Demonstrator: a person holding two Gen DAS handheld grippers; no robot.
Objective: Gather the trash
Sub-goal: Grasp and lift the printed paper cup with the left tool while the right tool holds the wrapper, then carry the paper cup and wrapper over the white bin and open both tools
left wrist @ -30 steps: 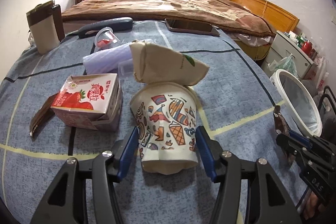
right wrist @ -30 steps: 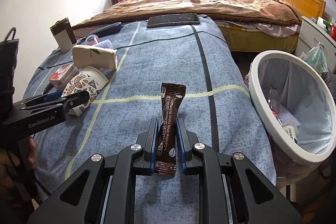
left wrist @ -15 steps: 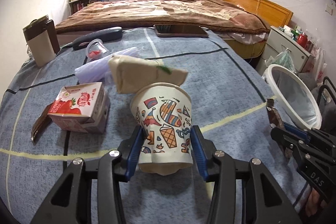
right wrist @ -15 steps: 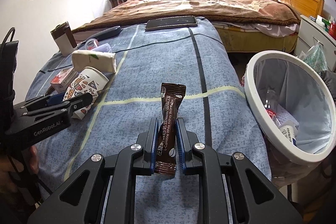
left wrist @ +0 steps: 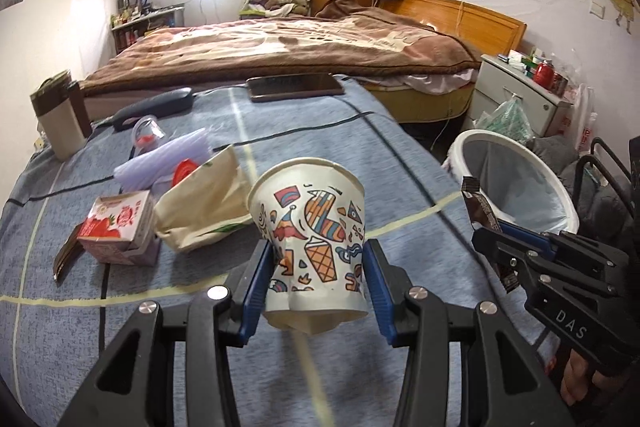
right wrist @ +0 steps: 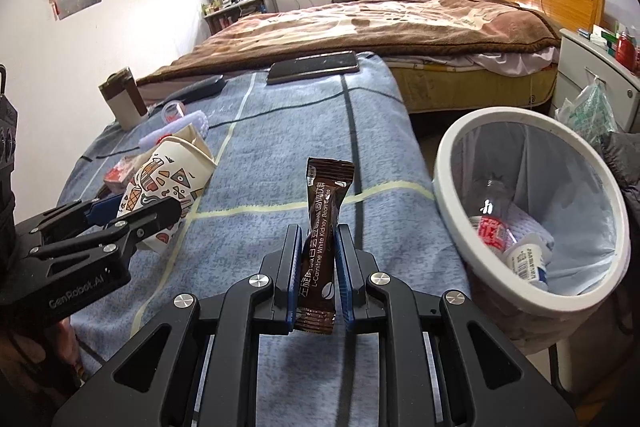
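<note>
The blue checked table cover [right wrist: 372, 131] fills both views. At three o'clock of it stands the white trash bin [right wrist: 444, 163], holding a bottle and what looks like a small cup. The left gripper [left wrist: 316, 279] is clamped on the dented patterned paper cup [left wrist: 312, 227], lifted off the cover. The right gripper [right wrist: 319, 279] is clenched on the brown coffee sachet [right wrist: 324, 223], upright, at nine o'clock of the bin.
</note>
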